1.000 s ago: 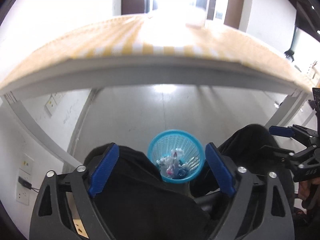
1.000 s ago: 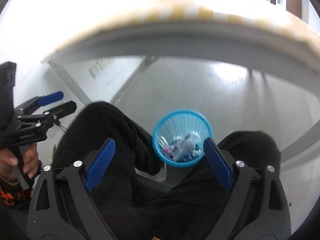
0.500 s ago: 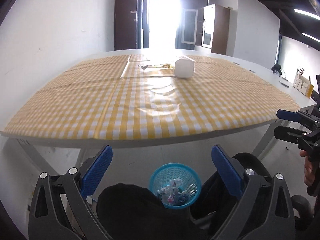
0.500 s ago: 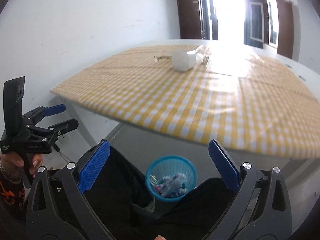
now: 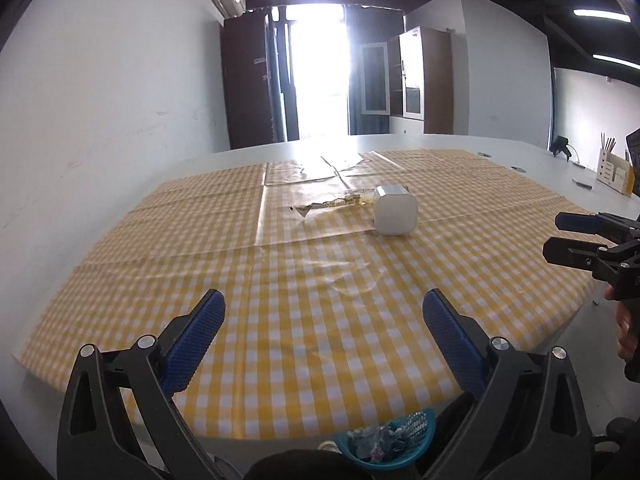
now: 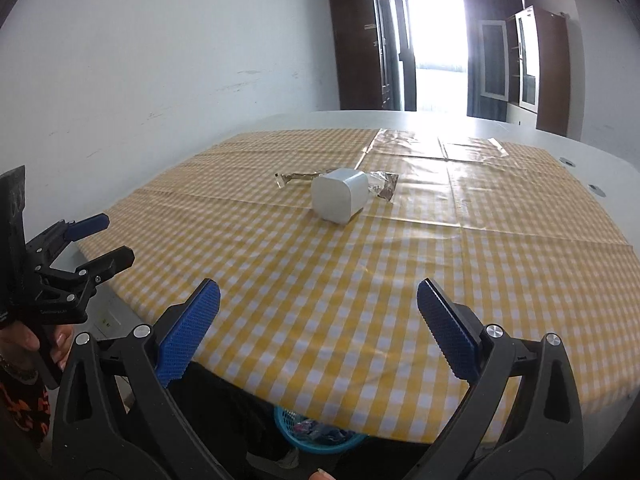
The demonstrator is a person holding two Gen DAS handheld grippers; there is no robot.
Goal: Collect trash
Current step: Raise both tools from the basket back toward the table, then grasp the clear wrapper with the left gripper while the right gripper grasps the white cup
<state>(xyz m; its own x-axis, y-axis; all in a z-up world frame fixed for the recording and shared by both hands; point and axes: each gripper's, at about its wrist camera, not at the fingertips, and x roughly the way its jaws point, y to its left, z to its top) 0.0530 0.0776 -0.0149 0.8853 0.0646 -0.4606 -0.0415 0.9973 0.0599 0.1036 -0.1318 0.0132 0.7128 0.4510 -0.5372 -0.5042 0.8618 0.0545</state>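
Observation:
A white carton (image 5: 395, 215) (image 6: 339, 195) lies on its side far out on the yellow checked tablecloth (image 5: 280, 280) (image 6: 400, 260). Crumpled clear and gold wrappers (image 5: 332, 203) (image 6: 382, 184) lie beside and behind it. A blue mesh bin (image 5: 384, 444) (image 6: 316, 436) with trash in it stands on the floor under the table's near edge, between my knees. My left gripper (image 5: 323, 330) is open and empty above the near edge. My right gripper (image 6: 318, 322) is open and empty too. Each gripper also shows at the side of the other's view, the right one (image 5: 576, 236) and the left one (image 6: 96, 240).
A white wall runs along the left of the table. Dark cabinets and a bright doorway stand behind it. A white organiser with pens (image 5: 614, 170) stands at the far right of the bare white tabletop (image 5: 520, 152). My legs are under the table edge.
Both grippers have risen from above the bin under the table to above the tabletop. The bin has dropped to the bottom of both views. Both stay open and empty.

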